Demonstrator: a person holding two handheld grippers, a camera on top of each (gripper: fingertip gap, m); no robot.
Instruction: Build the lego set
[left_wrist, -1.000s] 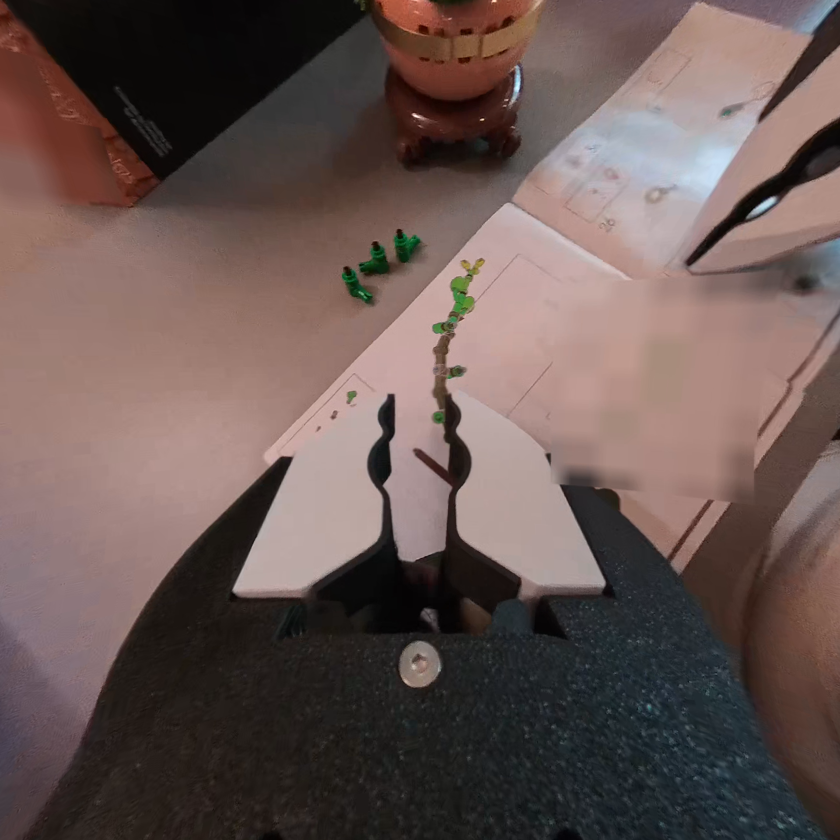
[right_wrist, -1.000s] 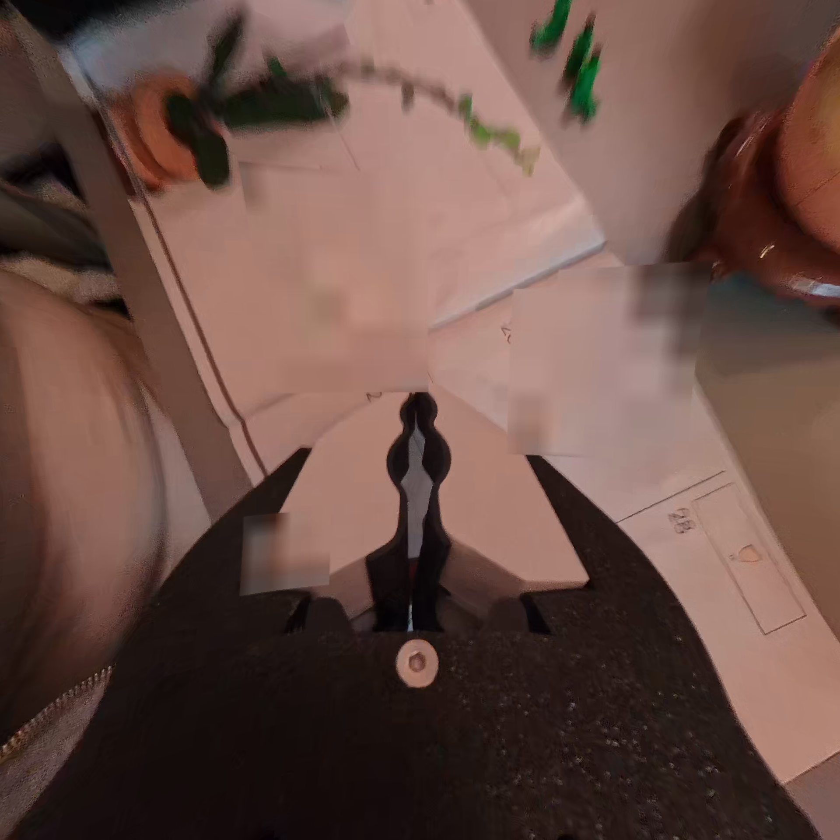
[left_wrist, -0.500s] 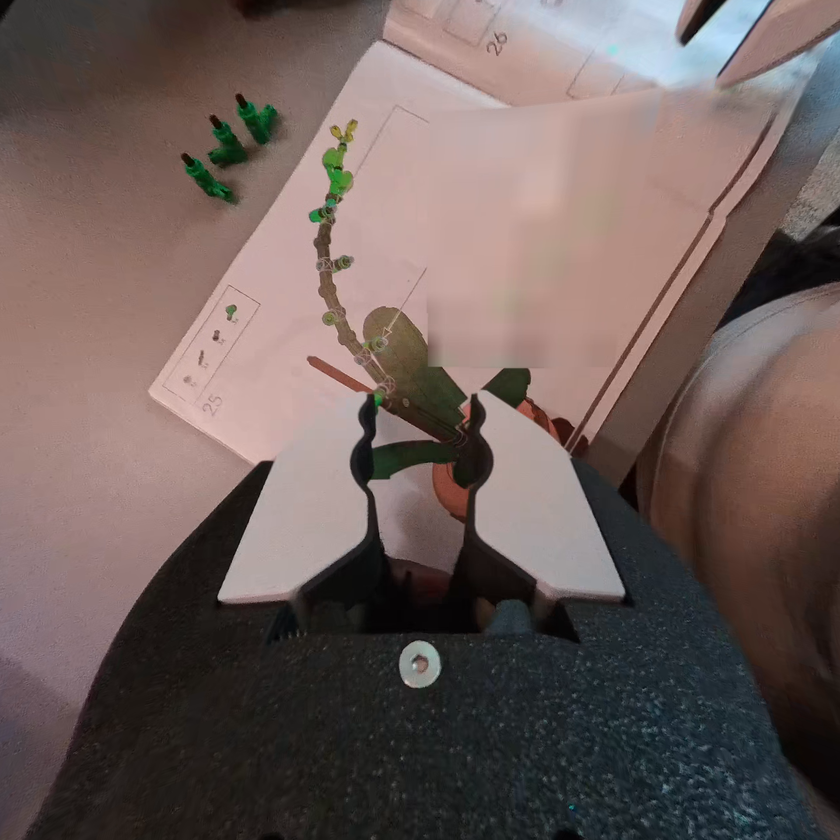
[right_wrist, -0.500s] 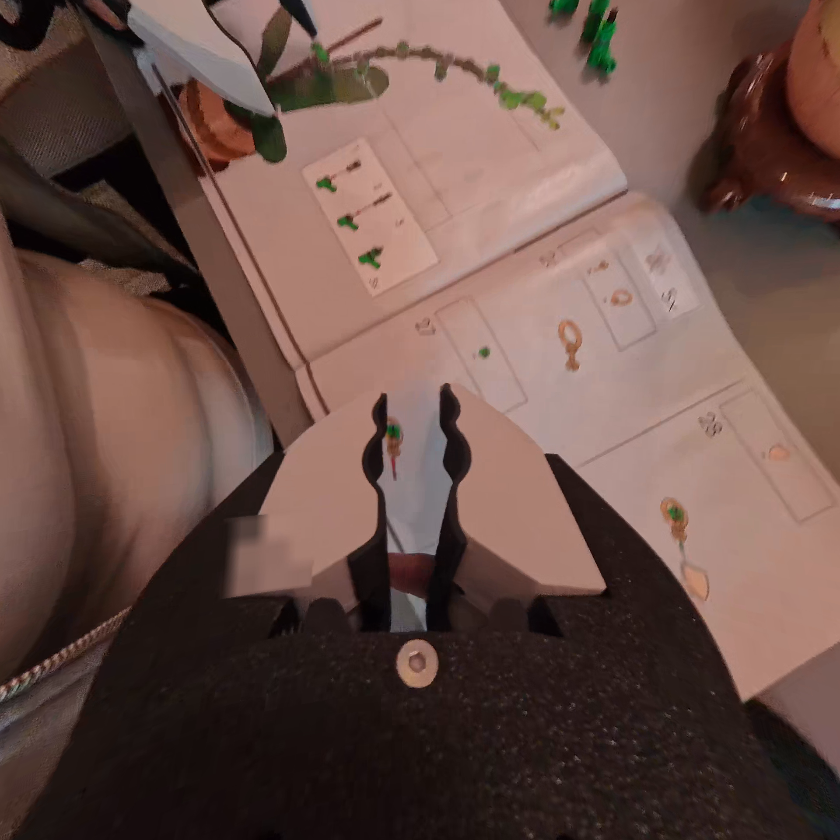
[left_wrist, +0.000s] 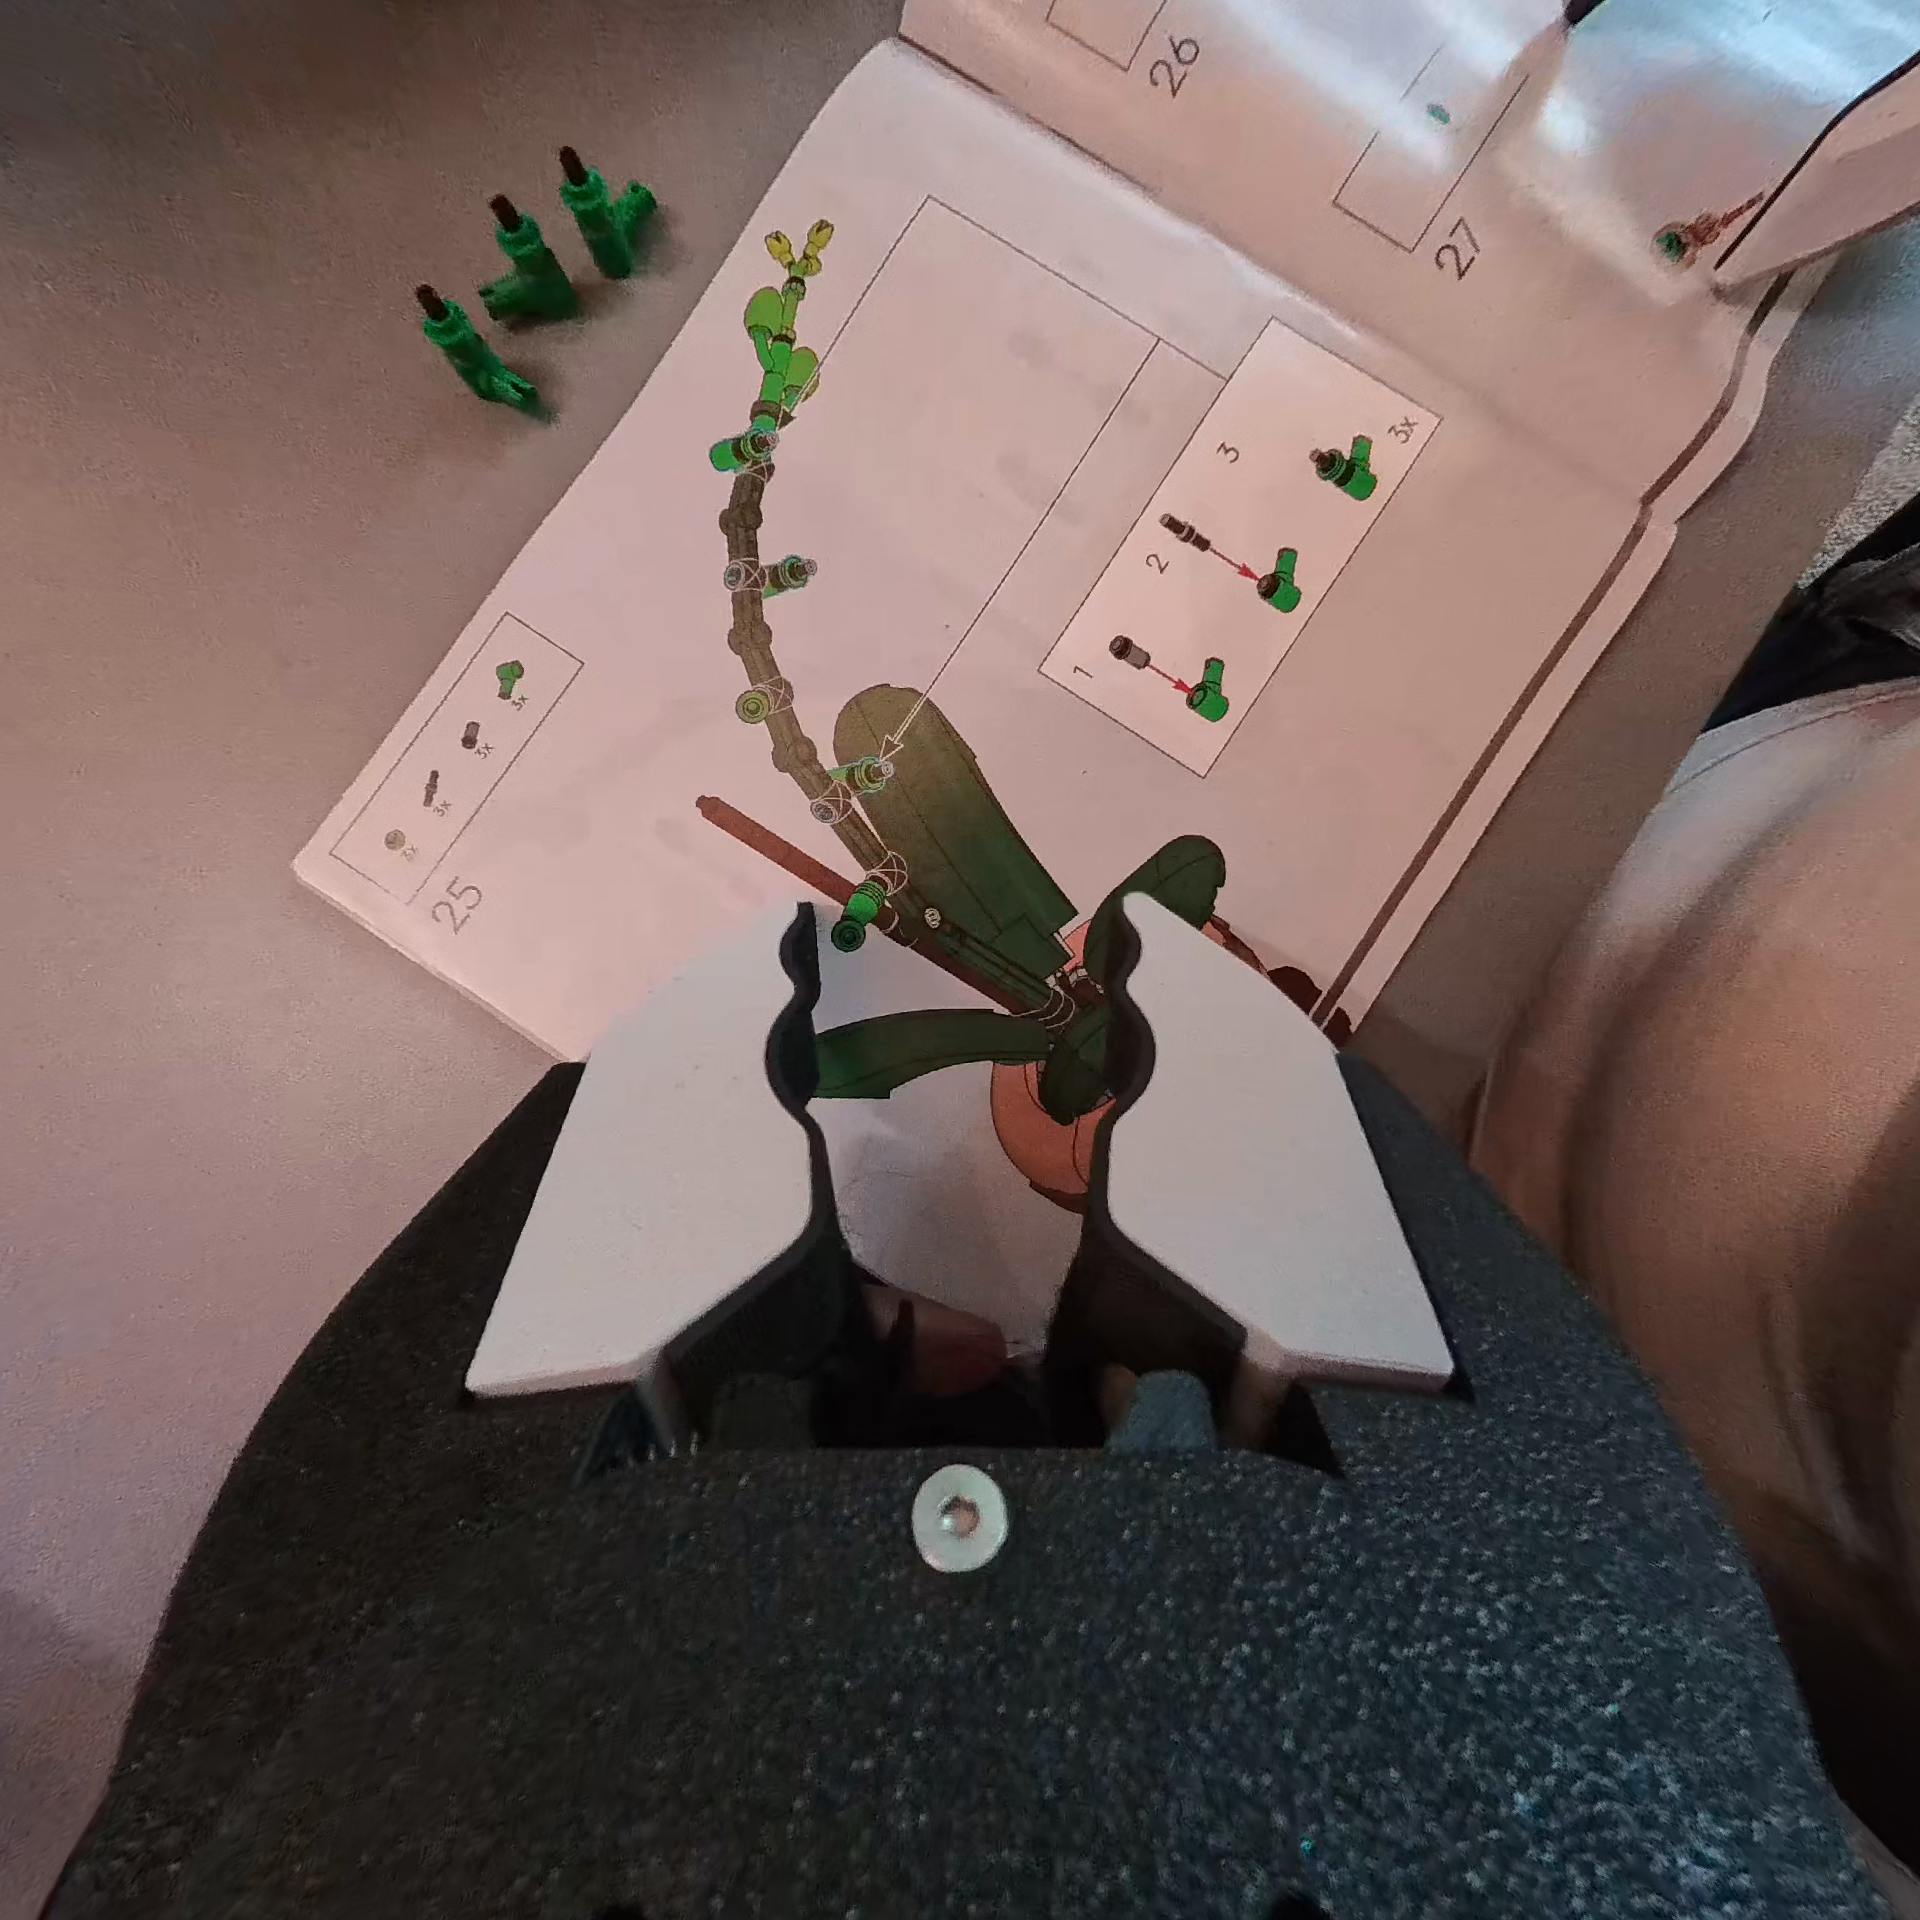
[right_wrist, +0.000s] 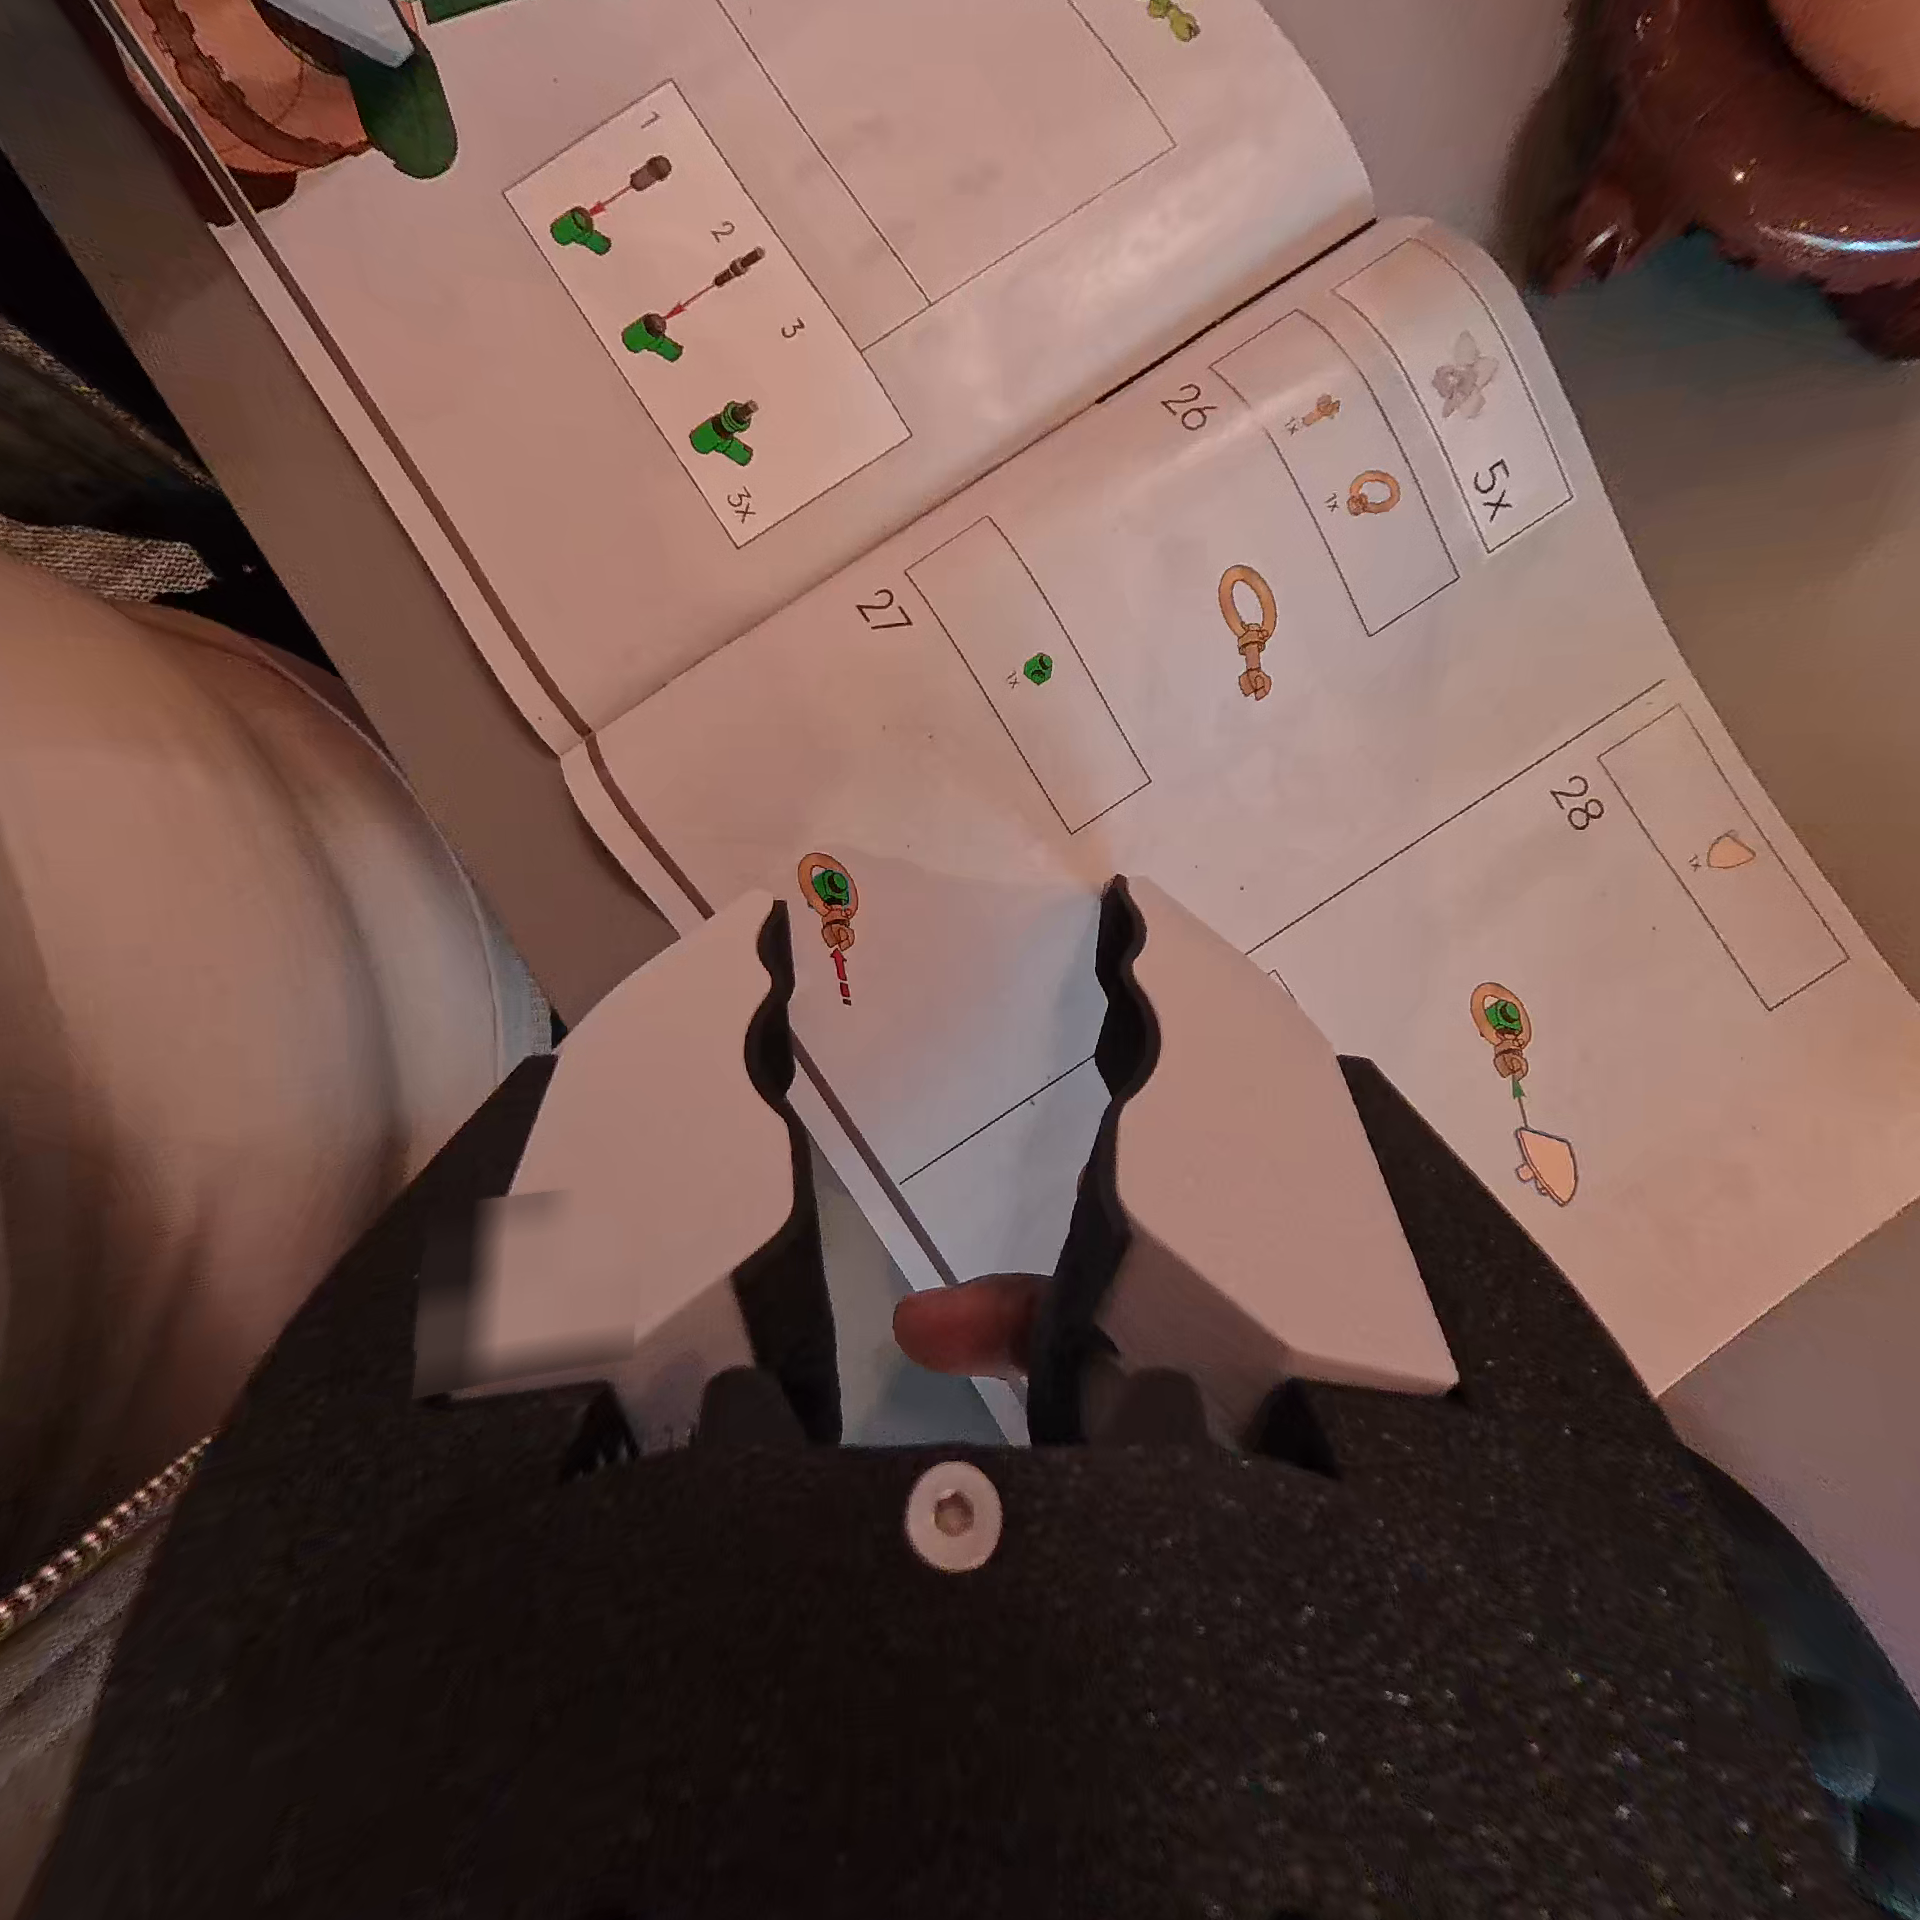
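An open instruction booklet (left_wrist: 1039, 436) lies on the grey table near the front edge; it also shows in the right wrist view (right_wrist: 1039, 644). Three small green lego pieces with dark pins (left_wrist: 520, 281) lie on the table left of the booklet. My left gripper (left_wrist: 961, 925) is open and empty over the booklet's near left page. My right gripper (right_wrist: 940, 904) is open and empty over the booklet's right page. The right gripper's finger (left_wrist: 1808, 197) shows at the upper right of the left wrist view.
A brown and pink lego pot base (right_wrist: 1766, 135) stands on the table beyond the booklet's right page. A person's sleeve (left_wrist: 1714, 1039) is close at the table's front edge, beside both grippers (right_wrist: 208, 987).
Both grippers have opened wider. The left one pulled back over the booklet's left page. The right one let the page down and moved nearer over the right page.
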